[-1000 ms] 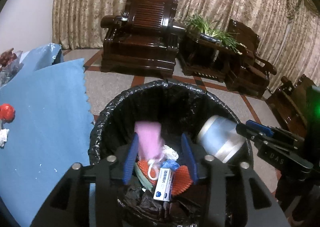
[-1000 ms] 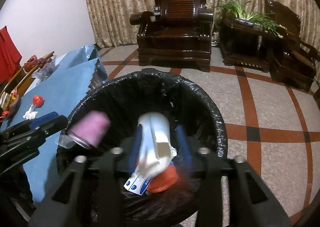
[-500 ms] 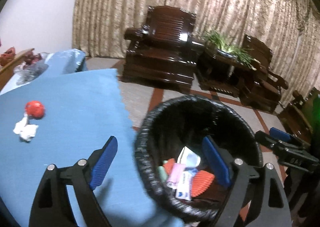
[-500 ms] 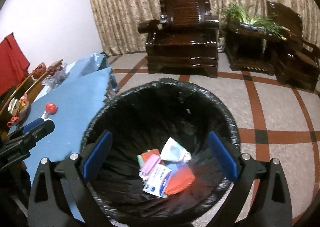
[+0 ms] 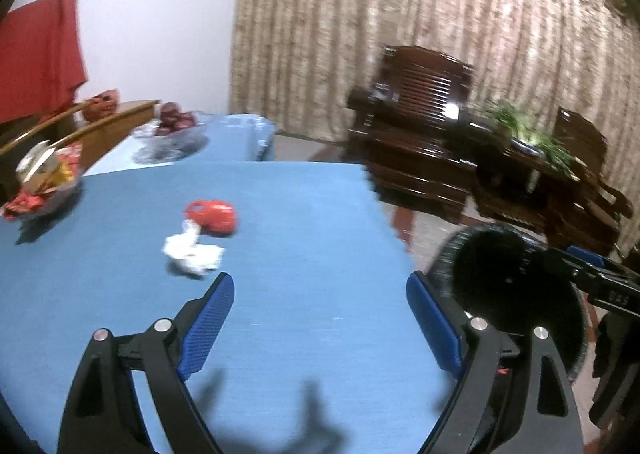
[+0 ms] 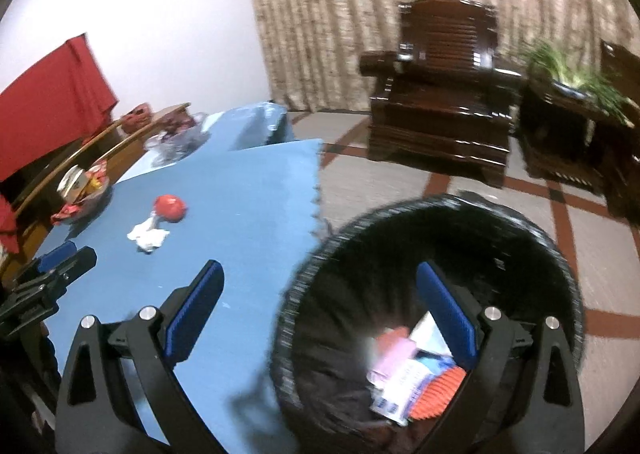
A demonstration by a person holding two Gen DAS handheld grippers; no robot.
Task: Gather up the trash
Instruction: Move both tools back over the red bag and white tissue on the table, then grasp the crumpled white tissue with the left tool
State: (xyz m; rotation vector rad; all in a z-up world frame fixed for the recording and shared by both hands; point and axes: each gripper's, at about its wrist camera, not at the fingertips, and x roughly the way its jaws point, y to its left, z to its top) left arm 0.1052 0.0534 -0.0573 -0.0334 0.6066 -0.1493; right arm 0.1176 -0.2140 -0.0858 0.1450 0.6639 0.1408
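Hovering over the blue table (image 5: 304,254), the left gripper (image 5: 320,322) has its fingers spread wide and grasps nothing. Far from it on the cloth lie a crumpled white tissue (image 5: 194,254) and, touching it on the far side, a red piece (image 5: 212,216). The right gripper (image 6: 320,310) is also released and empty, with its left finger over the table edge and its right finger over the bin (image 6: 520,222). Inside the black-lined bin lie pink, white and orange trash (image 6: 408,370). The bin stands just right of the table, on the floor.
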